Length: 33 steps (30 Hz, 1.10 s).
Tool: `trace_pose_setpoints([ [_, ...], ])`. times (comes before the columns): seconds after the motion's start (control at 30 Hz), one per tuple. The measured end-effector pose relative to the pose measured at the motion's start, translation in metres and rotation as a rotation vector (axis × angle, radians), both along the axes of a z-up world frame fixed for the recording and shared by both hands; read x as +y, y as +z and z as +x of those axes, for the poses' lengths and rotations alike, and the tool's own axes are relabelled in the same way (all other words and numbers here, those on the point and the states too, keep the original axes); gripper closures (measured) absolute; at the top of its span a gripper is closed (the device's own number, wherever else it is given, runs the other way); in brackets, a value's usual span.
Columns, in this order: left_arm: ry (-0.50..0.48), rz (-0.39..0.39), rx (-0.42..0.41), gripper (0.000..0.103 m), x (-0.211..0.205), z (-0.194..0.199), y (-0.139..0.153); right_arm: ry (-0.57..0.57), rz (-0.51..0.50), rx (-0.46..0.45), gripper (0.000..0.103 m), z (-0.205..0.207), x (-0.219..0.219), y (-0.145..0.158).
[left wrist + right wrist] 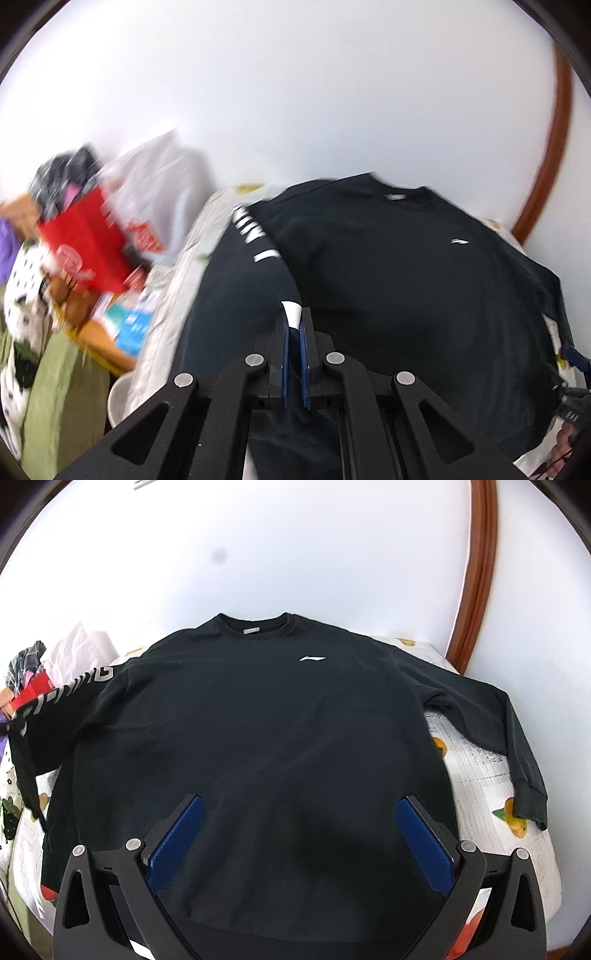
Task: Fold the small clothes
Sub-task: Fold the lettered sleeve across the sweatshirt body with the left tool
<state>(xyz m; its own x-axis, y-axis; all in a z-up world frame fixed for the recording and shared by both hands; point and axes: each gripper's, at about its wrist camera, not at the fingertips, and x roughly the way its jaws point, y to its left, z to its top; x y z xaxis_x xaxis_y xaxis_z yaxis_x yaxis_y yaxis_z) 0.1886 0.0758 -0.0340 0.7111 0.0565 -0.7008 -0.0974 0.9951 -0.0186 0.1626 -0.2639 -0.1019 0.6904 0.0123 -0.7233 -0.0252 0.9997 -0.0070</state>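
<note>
The left tool [294, 325] is pinching the lettered sleeve [255, 236] of the black long-sleeved cotton sweatshirt [258, 720] lying face-up on the fruit-print quilted bed [476, 775], collar away, while the right tool [299, 834] is hovering wide open and empty over its hem.

- The bed [480, 768], under a white quilted cover printed with fruit, carries everything here.
- A black sweatshirt [258, 720] lies face up on it, one sleeve stretched out to the right edge.
</note>
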Motion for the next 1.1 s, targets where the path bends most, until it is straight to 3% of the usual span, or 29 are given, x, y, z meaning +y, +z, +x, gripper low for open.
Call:
trace_pose_setpoints([
  [0.13,-0.082,-0.023,-0.013,0.098,-0.047,0.024,0.005,0.013,-0.032,-0.020,0.001,0.000,-0.016,0.004],
  [0.37,-0.224,-0.033,0.002,0.098,-0.126,0.062,-0.016,0.041,0.053,0.038,0.002,0.002,-0.046,-0.010],
  [0.6,-0.294,-0.061,0.039,0.097,-0.153,0.077,-0.037,0.024,0.049,0.078,0.003,0.002,-0.054,-0.029],
  [0.67,-0.318,-0.077,0.038,0.091,-0.152,0.076,-0.035,0.026,0.053,0.090,0.003,0.005,-0.052,-0.031],
  [0.73,-0.338,-0.095,0.025,0.062,-0.147,0.069,-0.030,0.036,0.049,0.097,0.003,0.009,-0.045,-0.030],
  [0.8,-0.327,-0.071,-0.008,0.046,-0.142,0.063,-0.024,0.055,0.044,0.092,0.003,0.012,-0.034,-0.028],
  [0.97,-0.233,0.063,-0.057,0.042,-0.106,0.046,-0.019,0.153,0.086,0.063,0.003,0.026,0.007,-0.017],
  [1.1,-0.153,0.071,-0.030,0.040,-0.058,0.036,-0.028,0.259,0.207,0.077,0.003,0.044,0.038,-0.020],
])
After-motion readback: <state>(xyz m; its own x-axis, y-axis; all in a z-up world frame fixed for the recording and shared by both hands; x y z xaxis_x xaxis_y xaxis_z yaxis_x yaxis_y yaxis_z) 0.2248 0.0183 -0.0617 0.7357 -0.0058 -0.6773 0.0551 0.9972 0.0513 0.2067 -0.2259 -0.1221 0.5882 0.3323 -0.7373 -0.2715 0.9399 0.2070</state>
